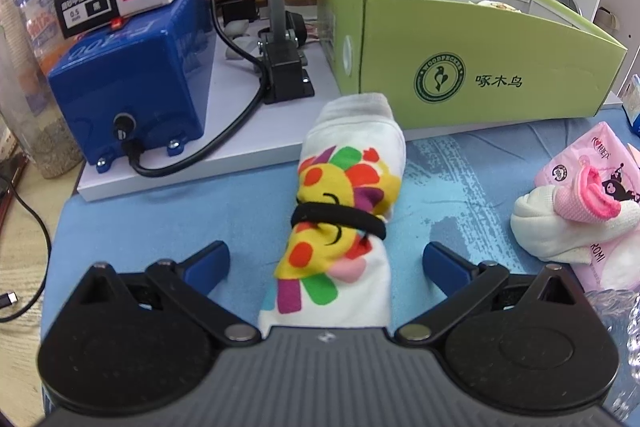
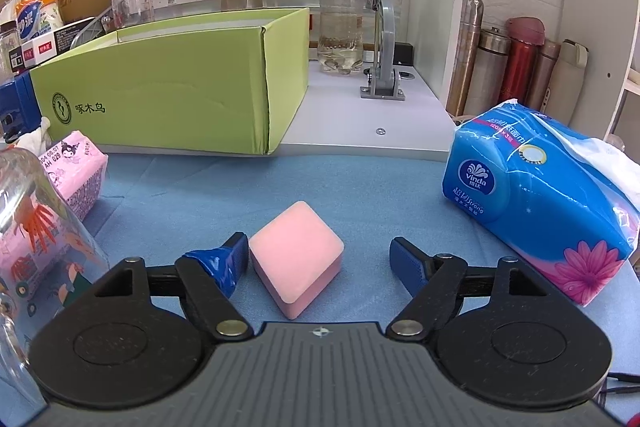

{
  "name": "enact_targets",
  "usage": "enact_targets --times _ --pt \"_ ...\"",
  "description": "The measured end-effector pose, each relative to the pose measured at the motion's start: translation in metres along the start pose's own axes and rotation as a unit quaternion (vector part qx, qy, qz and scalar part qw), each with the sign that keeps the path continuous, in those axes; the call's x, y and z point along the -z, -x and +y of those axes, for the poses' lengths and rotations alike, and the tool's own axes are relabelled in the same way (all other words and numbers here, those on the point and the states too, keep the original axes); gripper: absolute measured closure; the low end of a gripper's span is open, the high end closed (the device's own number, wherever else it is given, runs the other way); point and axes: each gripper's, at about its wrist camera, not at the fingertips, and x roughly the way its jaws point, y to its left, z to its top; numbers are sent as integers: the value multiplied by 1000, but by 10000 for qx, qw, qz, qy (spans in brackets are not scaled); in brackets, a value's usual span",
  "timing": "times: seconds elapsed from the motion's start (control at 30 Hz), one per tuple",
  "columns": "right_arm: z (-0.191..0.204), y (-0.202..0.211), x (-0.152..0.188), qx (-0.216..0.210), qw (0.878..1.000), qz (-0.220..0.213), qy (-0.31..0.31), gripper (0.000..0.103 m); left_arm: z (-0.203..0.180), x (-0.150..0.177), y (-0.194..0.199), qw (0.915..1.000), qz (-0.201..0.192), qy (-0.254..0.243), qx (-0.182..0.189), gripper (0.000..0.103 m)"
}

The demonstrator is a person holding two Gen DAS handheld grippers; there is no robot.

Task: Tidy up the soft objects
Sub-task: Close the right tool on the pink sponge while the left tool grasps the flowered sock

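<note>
Sock roll [image 1: 344, 211] is being straddled by the spread left gripper [image 1: 326, 261], untouched; pink sponge [image 2: 296, 253] is being bracketed by the spread right gripper [image 2: 320, 261], nearer its left finger.

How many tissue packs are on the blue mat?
2: a pink tissue pack at the left near the green box, and a blue tissue pack at the right. More may be hidden.

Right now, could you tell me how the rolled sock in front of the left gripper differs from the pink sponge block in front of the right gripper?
The rolled sock is long, white with a colourful print; the pink sponge block is squat, square-topped and plain.
A black hair tie binds the sock; nothing binds the block.
The sock lies centred between the left gripper's jaws, while the block sits against one finger of the right gripper.
Both rest ungripped on the blue mat, between open jaws.
</note>
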Motion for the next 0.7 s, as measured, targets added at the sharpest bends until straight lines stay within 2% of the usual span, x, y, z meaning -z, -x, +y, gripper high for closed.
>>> enact_targets --times 0.17,0.23,0.27,0.3,0.33,0.37,0.4,0.53,0.7 --pt "-1 0 0 -32 10000 3 -12 38 0 -3 -1 10000 41 2 10 1" --pt "1 1 1 -64 10000 -21 69 42 1 -2 0 10000 4 33 55 6" --pt "3 3 1 -78 9999 -46 126 48 1 -2 2 10000 -41 35 46 15" --pt "5 4 2 -112 9998 -62 162 58 1 -2 5 9999 -77 28 90 31" --pt "5 5 2 -202 9997 -72 139 66 2 -2 9 9999 -105 52 92 41" --pt "5 7 3 -242 9996 -85 91 76 2 -2 12 9999 -108 85 73 57" --pt "5 9 4 -208 9997 -79 106 79 3 -2 14 9998 -98 132 129 68" --pt "3 18 8 -221 9997 -39 80 82 11 9 31 9982 -117 491 339 71" --pt "-3 46 19 -238 9996 -168 2 82 27 25 67 9922 -322 966 726 71"
